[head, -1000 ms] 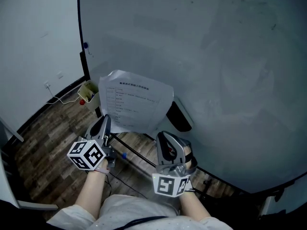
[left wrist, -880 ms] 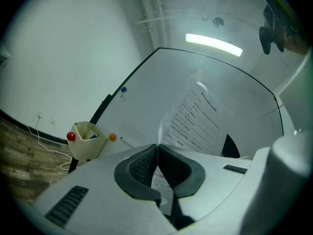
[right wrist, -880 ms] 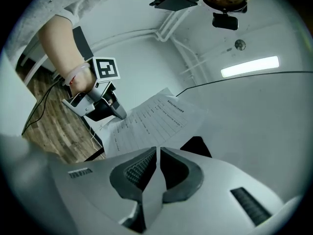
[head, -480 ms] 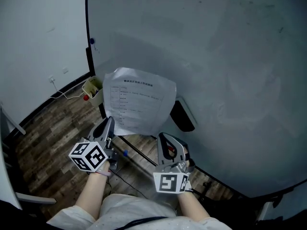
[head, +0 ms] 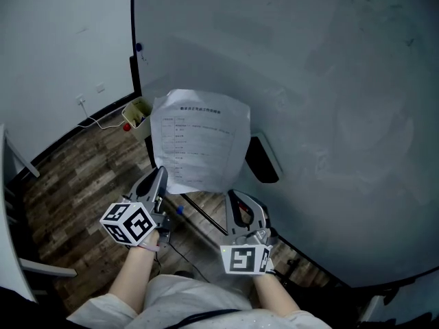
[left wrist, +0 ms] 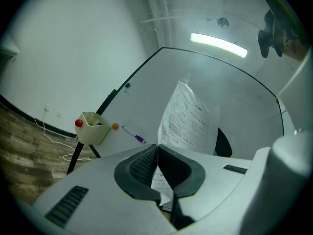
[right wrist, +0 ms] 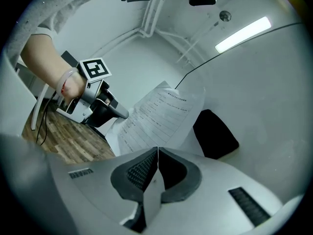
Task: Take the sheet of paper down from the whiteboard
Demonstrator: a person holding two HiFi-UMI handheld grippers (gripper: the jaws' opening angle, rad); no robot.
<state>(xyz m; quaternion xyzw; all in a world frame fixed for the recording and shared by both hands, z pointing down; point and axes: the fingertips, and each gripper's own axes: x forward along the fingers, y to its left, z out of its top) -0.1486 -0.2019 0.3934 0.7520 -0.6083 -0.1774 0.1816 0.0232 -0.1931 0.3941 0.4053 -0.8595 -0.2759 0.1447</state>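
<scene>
Sheet of paper (head: 199, 139) stands before the whiteboard (head: 329, 81); the left hand-held gripper (head: 160, 175) and the right hand-held gripper (head: 236, 197) each pinch its lower edge, jaws closed.

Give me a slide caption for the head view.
The left gripper and right gripper pinch the lower edge of the sheet before the whiteboard.

Office or meeting room, most likely. Large whiteboard (head: 329, 81) on black stand (left wrist: 82, 153) fills most of view. On board: black eraser (head: 260, 160), marker (left wrist: 133, 134) with purple end, 1 blue magnet (head: 139, 47), 1 orange magnet (left wrist: 114, 126), beige pen holder (left wrist: 91, 127) at lower corner. Printed sheet of paper (head: 199, 139) with form lines. White wall (head: 55, 46) with socket (head: 100, 88) and white cable (head: 103, 123). Wood-pattern floor (head: 75, 184). Long tube light (left wrist: 217, 44) on ceiling, pipes (left wrist: 156, 18) beside it.
</scene>
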